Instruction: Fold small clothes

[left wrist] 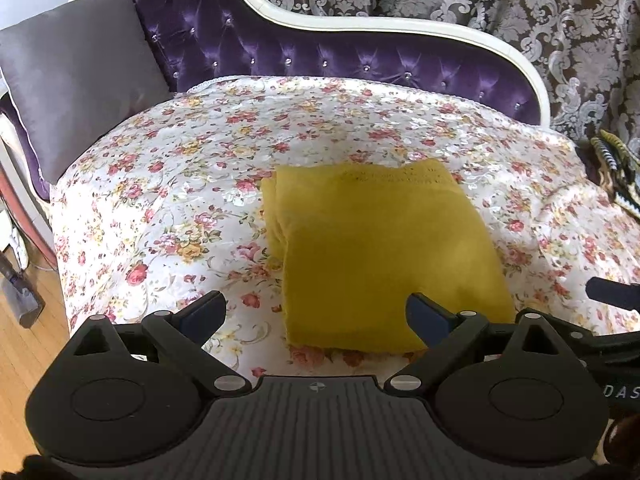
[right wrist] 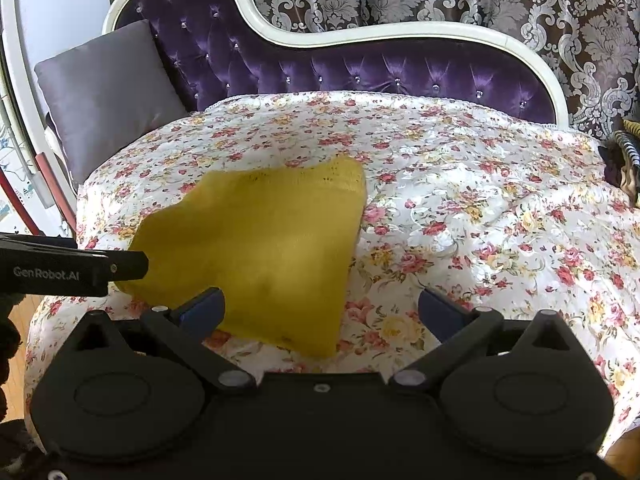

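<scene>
A mustard-yellow knit garment [left wrist: 380,252] lies folded into a compact rectangle on the floral bedspread [left wrist: 180,200]; it also shows in the right wrist view [right wrist: 264,240]. My left gripper [left wrist: 316,316] is open and empty, just short of the garment's near edge, its right finger over the near corner. My right gripper [right wrist: 320,312] is open and empty, at the garment's near right corner. The left gripper's body [right wrist: 72,266] shows at the left of the right wrist view, beside the garment.
A purple tufted headboard [left wrist: 280,52] with a white frame runs along the back. A grey cushion [left wrist: 76,76] leans at the left. Striped fabric [left wrist: 616,168] lies at the bed's right edge. Wooden floor [left wrist: 24,352] lies to the left. Patterned curtains [left wrist: 520,0] hang behind.
</scene>
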